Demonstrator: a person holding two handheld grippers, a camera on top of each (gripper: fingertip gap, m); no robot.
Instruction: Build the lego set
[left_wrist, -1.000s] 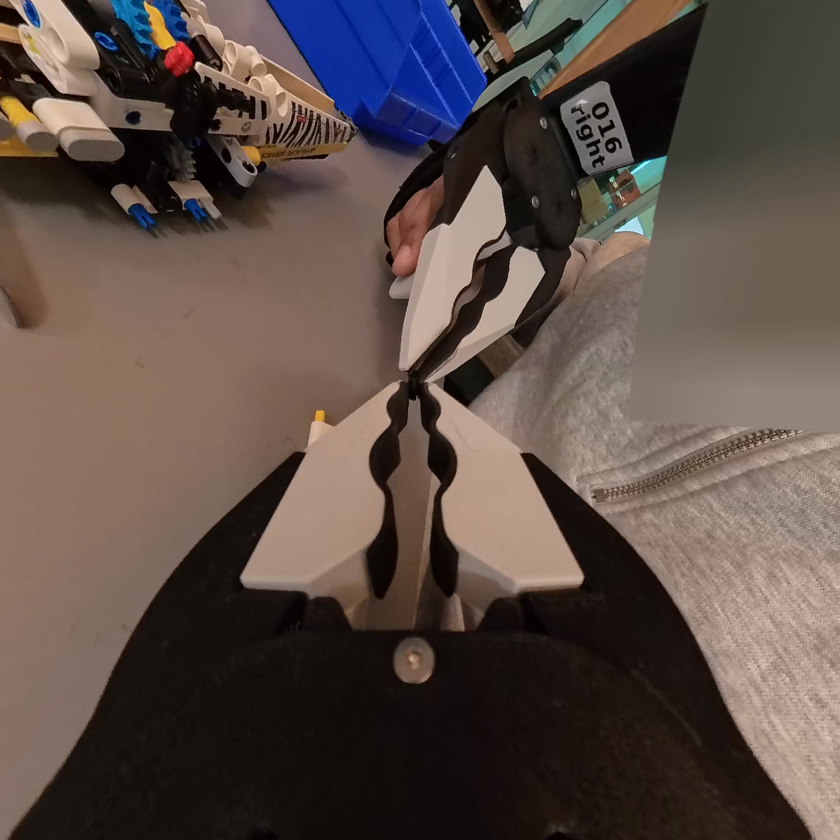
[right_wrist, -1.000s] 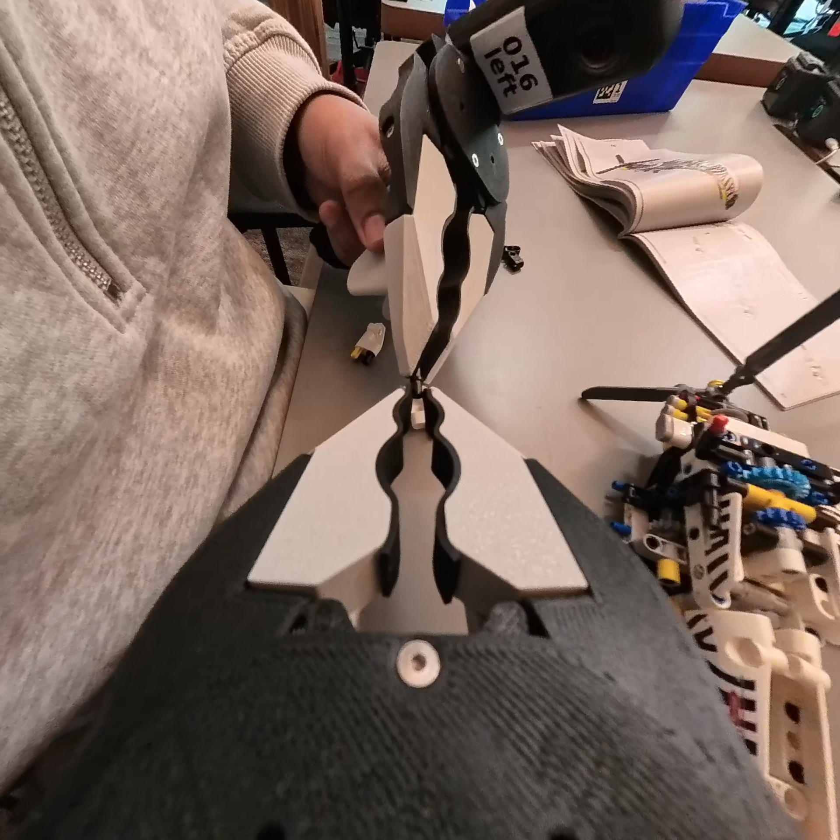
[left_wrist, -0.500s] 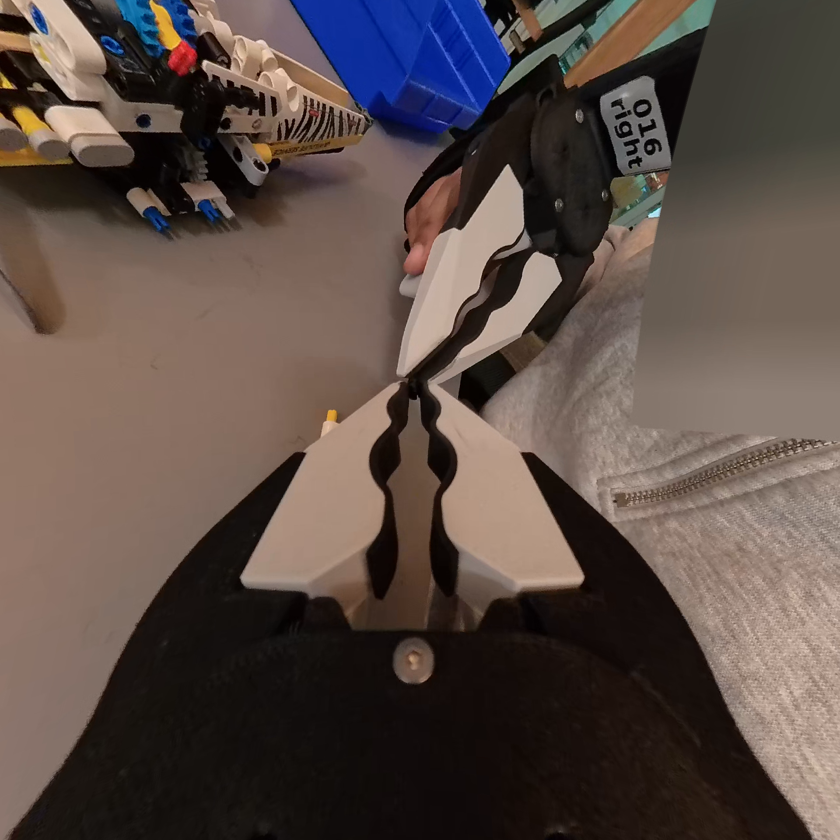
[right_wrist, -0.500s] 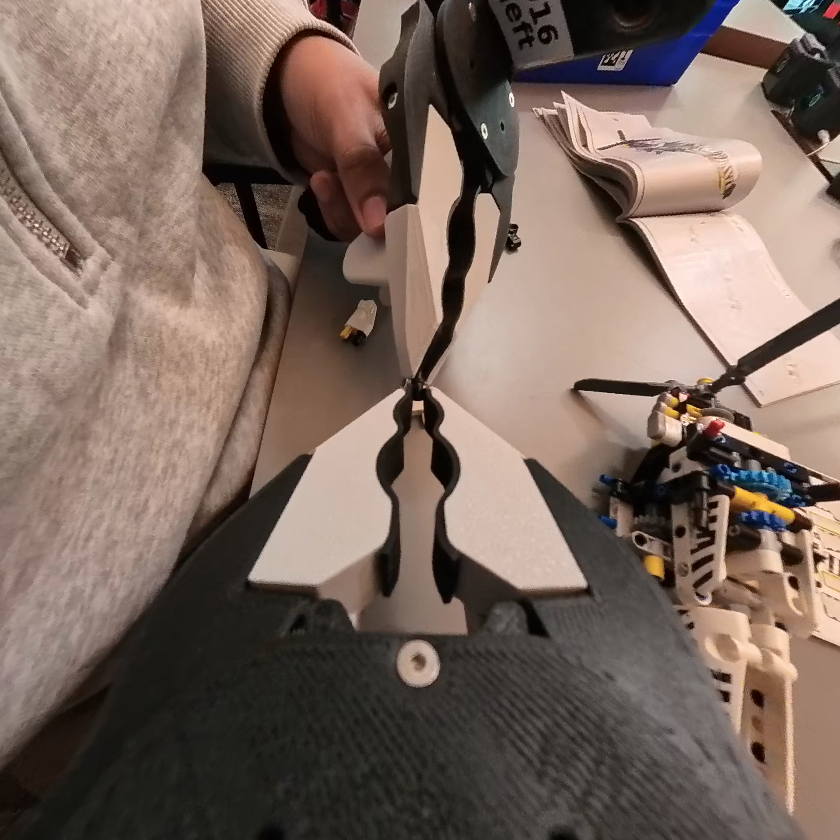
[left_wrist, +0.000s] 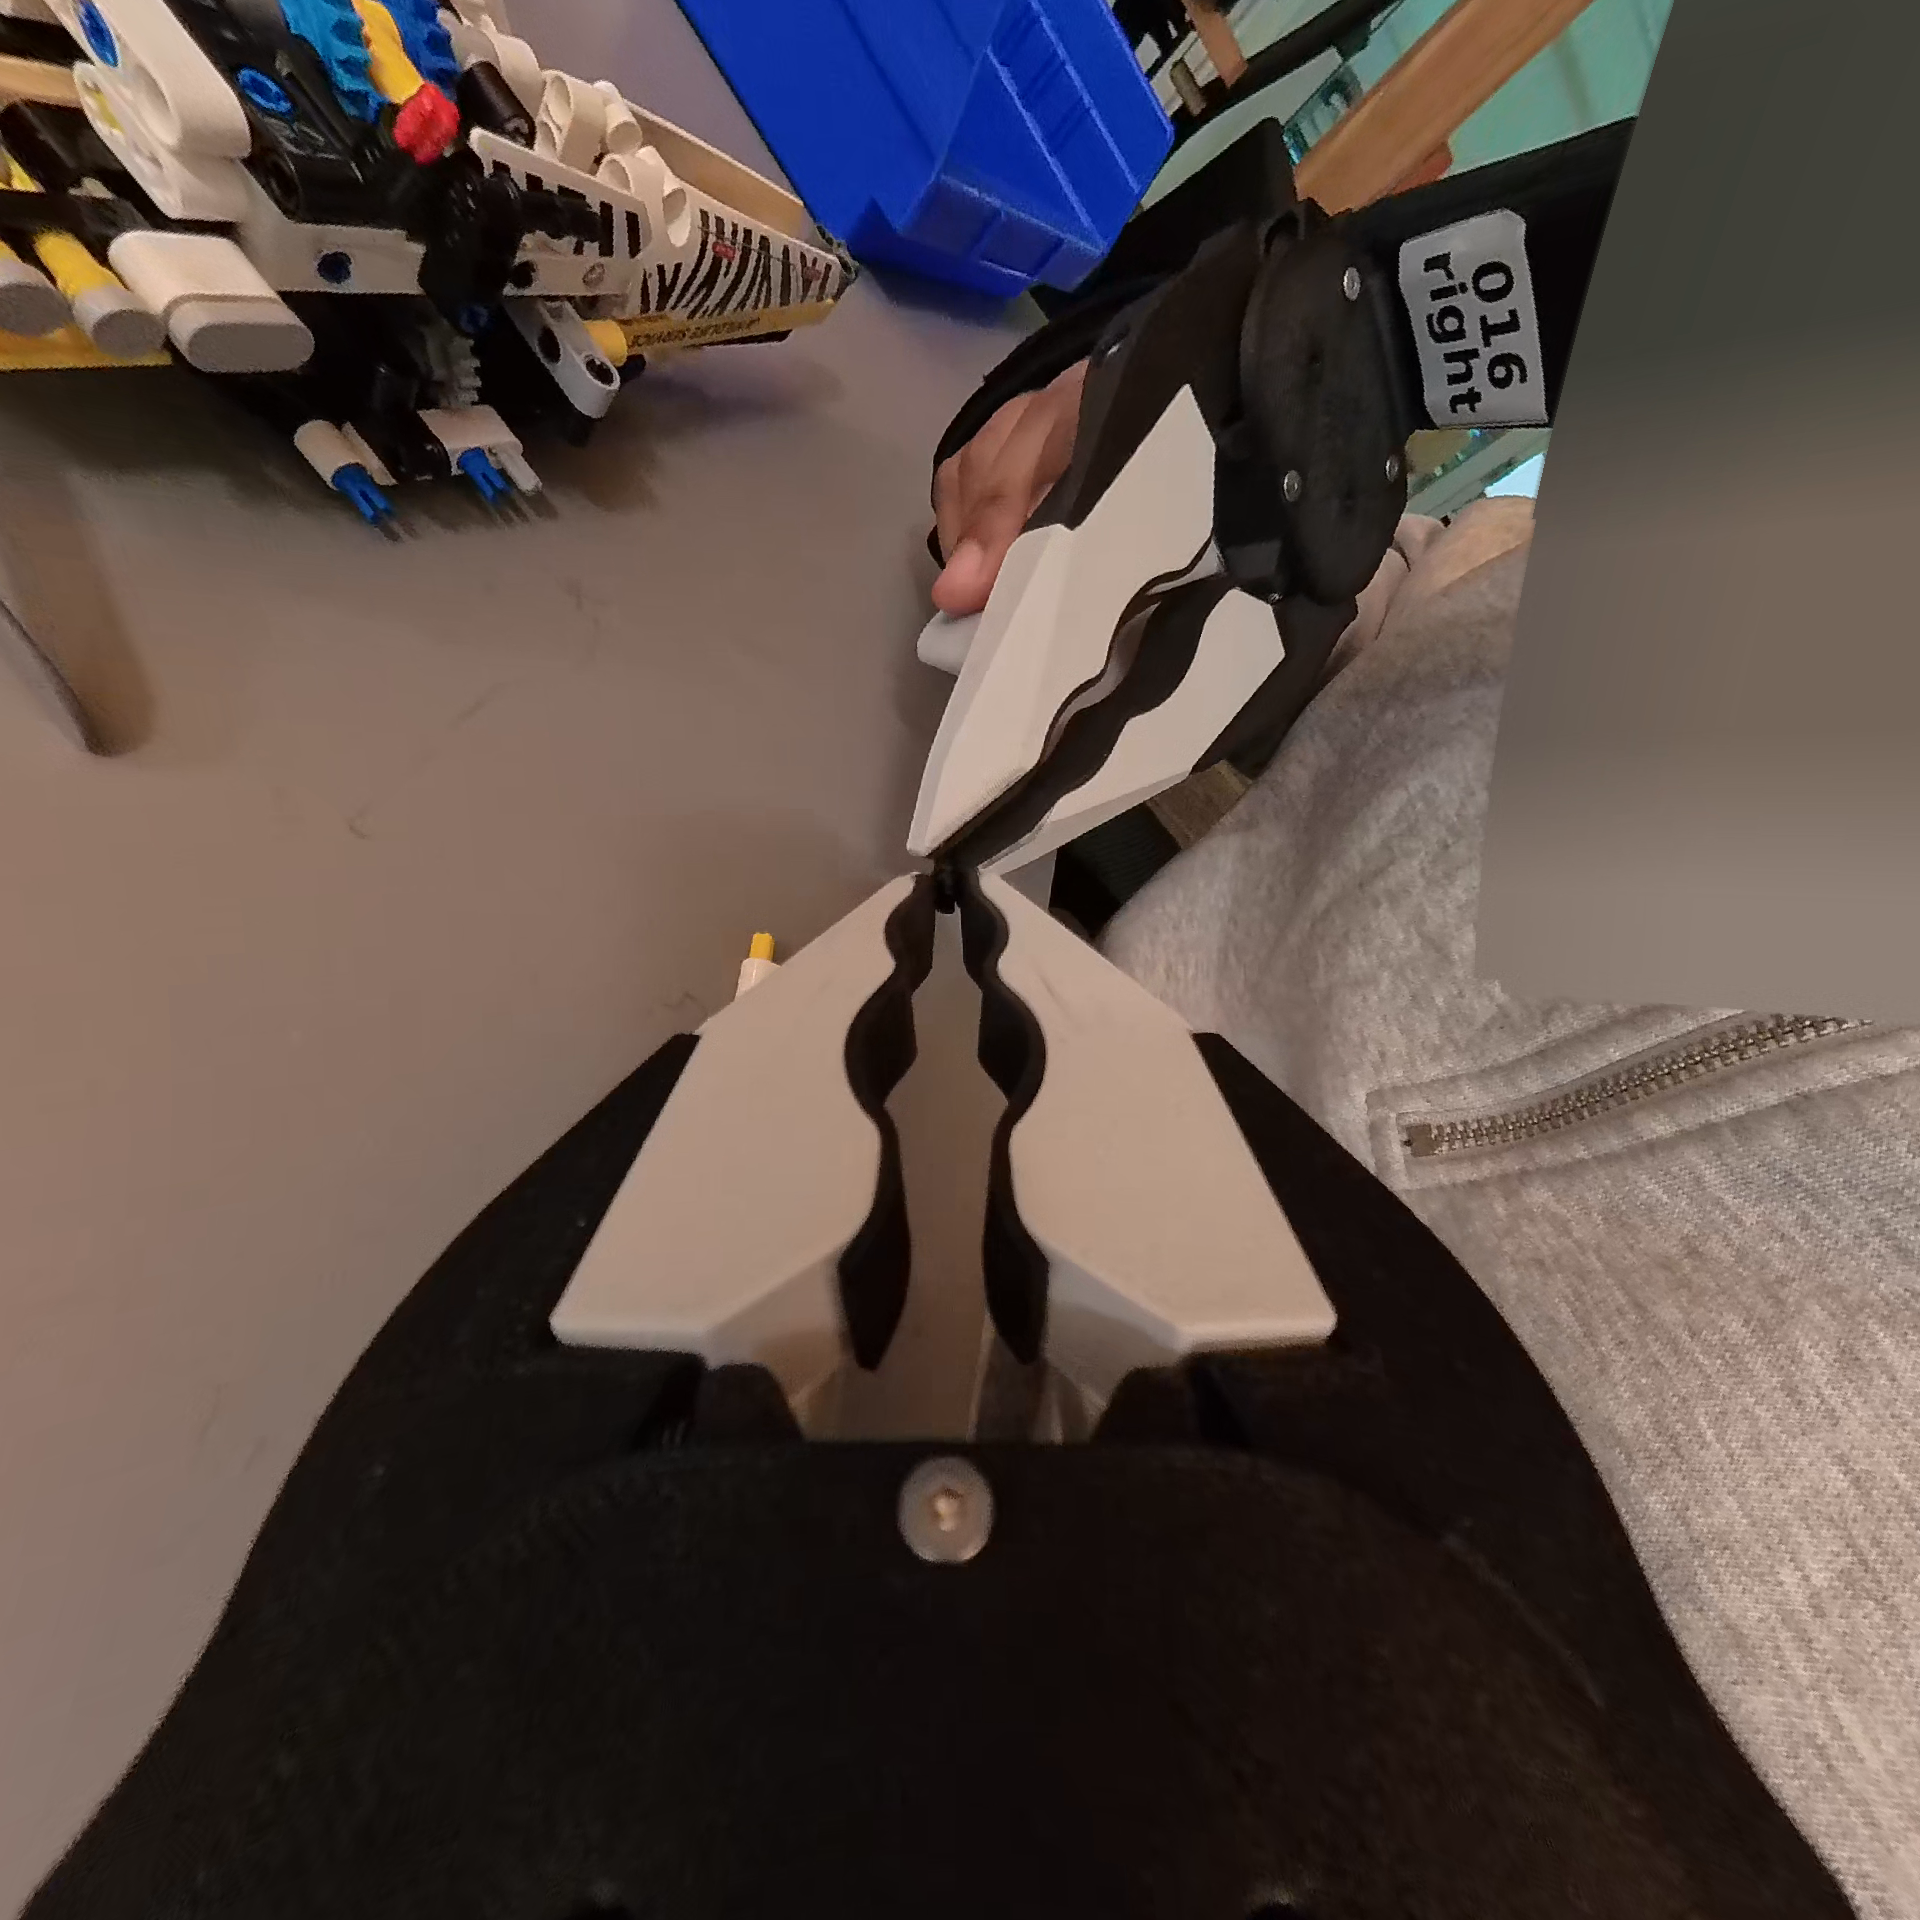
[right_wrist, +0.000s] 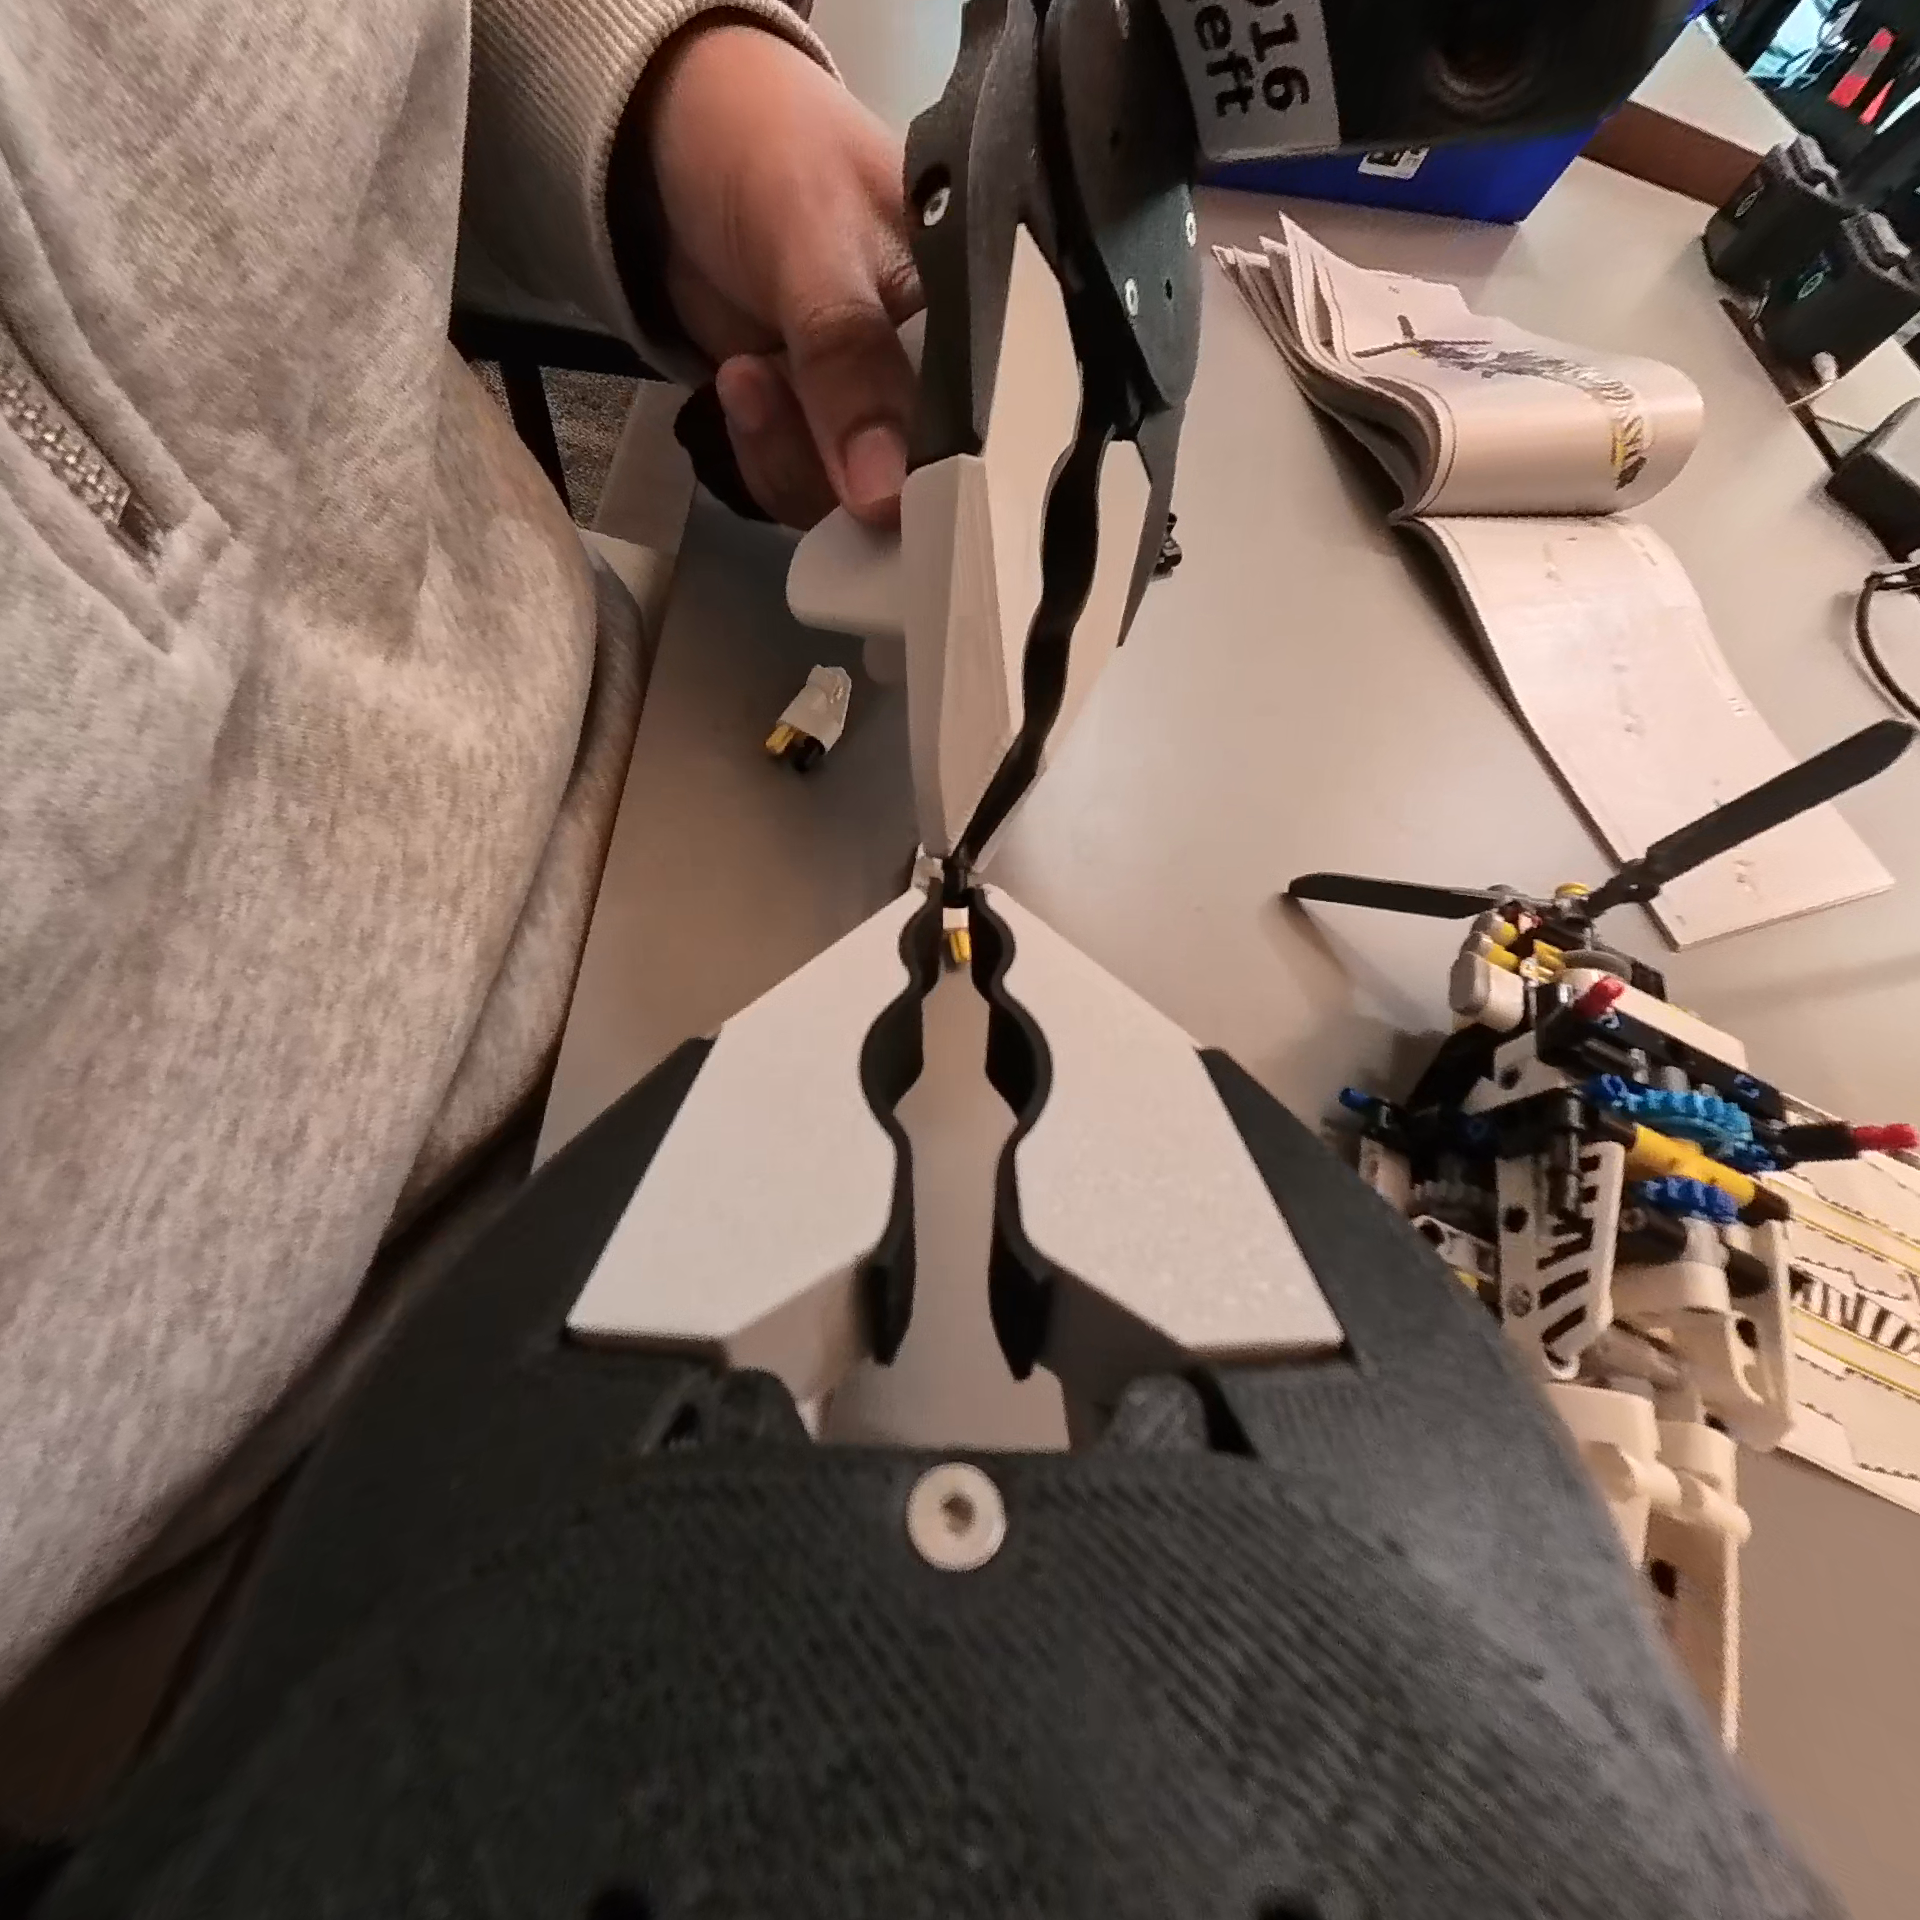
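My left gripper (left_wrist: 943, 902) and right gripper (right_wrist: 954, 920) meet tip to tip above the near table edge. The right gripper is shut on a small white piece with a yellow pin (right_wrist: 954, 932). The left gripper is shut on a tiny black pin (left_wrist: 945, 896), pressed against that piece. In the right wrist view the left gripper (right_wrist: 961, 860) comes down from above. In the left wrist view the right gripper (left_wrist: 940, 854) comes in from the upper right. The partly built lego helicopter (right_wrist: 1558, 1143) stands to the right and also shows in the left wrist view (left_wrist: 364, 239).
A second small white and yellow piece (right_wrist: 816, 717) lies on the grey table (right_wrist: 1299, 727) near the edge. An open instruction booklet (right_wrist: 1507, 416) lies beyond. A blue bin (left_wrist: 935, 125) stands at the back. The person's grey sleeve and jacket (right_wrist: 260, 623) are close on the left. The grippers are tip to tip, or close to it.
Both grippers stay shut and tip to tip. The left gripper has tilted more upright and closer in the right wrist view, and both views have shifted slightly.
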